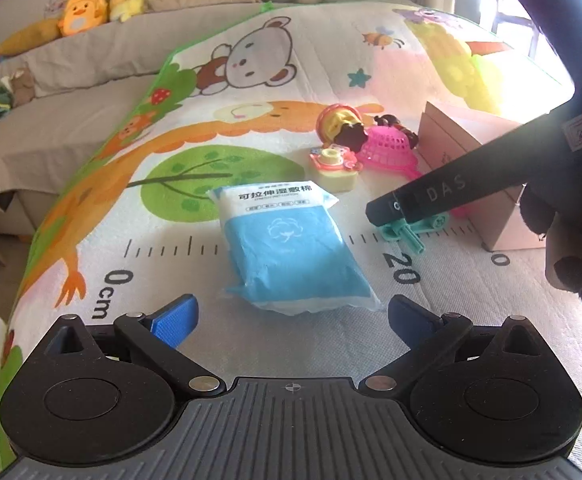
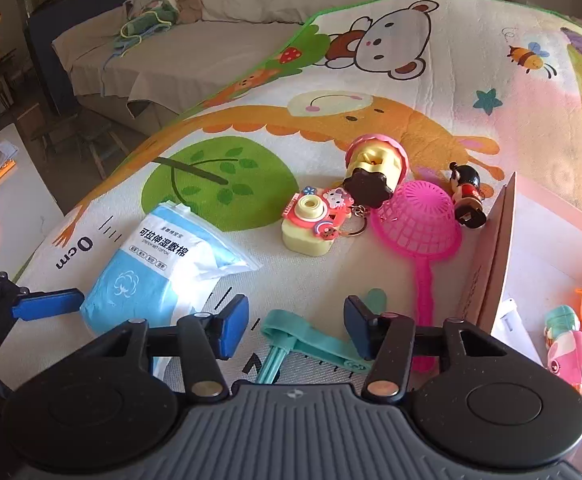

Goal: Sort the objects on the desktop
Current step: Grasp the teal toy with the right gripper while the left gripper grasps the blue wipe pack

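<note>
Left gripper (image 1: 291,316) jaws apart before the blue cotton pack (image 1: 291,248); right gripper (image 2: 296,326) jaws apart over the teal toy (image 2: 315,346).

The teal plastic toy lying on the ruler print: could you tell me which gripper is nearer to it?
Right. The right gripper hangs open right over the teal plastic toy; the left gripper faces the blue-and-white cotton pack beside it.
</note>
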Action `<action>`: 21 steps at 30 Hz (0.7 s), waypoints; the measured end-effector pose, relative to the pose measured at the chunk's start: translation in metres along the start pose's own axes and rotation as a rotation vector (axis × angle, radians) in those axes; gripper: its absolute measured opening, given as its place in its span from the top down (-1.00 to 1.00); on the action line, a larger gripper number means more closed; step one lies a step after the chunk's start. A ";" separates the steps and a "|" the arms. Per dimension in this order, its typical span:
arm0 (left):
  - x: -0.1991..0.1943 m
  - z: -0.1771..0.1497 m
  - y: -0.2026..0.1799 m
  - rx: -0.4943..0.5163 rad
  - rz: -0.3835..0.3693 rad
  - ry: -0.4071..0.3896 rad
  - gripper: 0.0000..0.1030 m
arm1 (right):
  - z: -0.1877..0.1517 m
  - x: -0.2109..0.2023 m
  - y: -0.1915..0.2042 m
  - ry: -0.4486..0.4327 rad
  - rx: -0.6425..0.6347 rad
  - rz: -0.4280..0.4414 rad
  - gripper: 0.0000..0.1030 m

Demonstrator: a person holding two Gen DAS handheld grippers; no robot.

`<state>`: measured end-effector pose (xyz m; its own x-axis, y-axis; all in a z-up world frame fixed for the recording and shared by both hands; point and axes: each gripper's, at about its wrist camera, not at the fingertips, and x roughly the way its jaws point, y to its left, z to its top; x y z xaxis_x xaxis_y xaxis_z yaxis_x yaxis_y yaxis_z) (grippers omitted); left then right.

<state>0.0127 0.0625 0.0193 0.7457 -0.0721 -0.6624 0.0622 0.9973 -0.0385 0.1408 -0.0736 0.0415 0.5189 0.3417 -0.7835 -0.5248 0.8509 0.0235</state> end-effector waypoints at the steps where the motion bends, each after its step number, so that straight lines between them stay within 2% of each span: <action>1: -0.002 0.000 0.002 -0.002 0.005 -0.001 -1.00 | -0.003 0.004 0.001 0.011 -0.005 -0.004 0.30; 2: -0.003 0.000 0.003 -0.006 0.009 -0.002 -1.00 | -0.005 0.006 0.003 0.017 -0.007 -0.004 0.37; 6: -0.008 0.000 0.012 -0.029 0.027 -0.005 -1.00 | -0.023 -0.005 0.018 0.013 -0.056 -0.042 0.37; 9: -0.011 0.004 0.015 -0.044 0.025 -0.014 -1.00 | -0.042 -0.028 0.030 -0.029 -0.109 -0.084 0.37; 12: -0.010 0.012 0.011 -0.044 0.013 -0.030 -1.00 | -0.066 -0.054 0.035 -0.038 -0.129 -0.071 0.39; 14: -0.004 0.019 0.006 -0.032 0.012 -0.040 -1.00 | -0.080 -0.065 0.030 -0.017 -0.106 -0.049 0.40; 16: 0.006 0.026 0.000 -0.020 0.025 -0.030 -1.00 | -0.094 -0.074 0.025 -0.018 -0.092 -0.067 0.40; 21: 0.034 0.034 -0.007 -0.023 0.055 0.050 -1.00 | -0.122 -0.083 -0.003 -0.004 0.032 -0.118 0.40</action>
<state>0.0605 0.0526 0.0222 0.7133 -0.0171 -0.7006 0.0063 0.9998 -0.0181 0.0167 -0.1532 0.0309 0.5787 0.2401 -0.7794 -0.4381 0.8976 -0.0488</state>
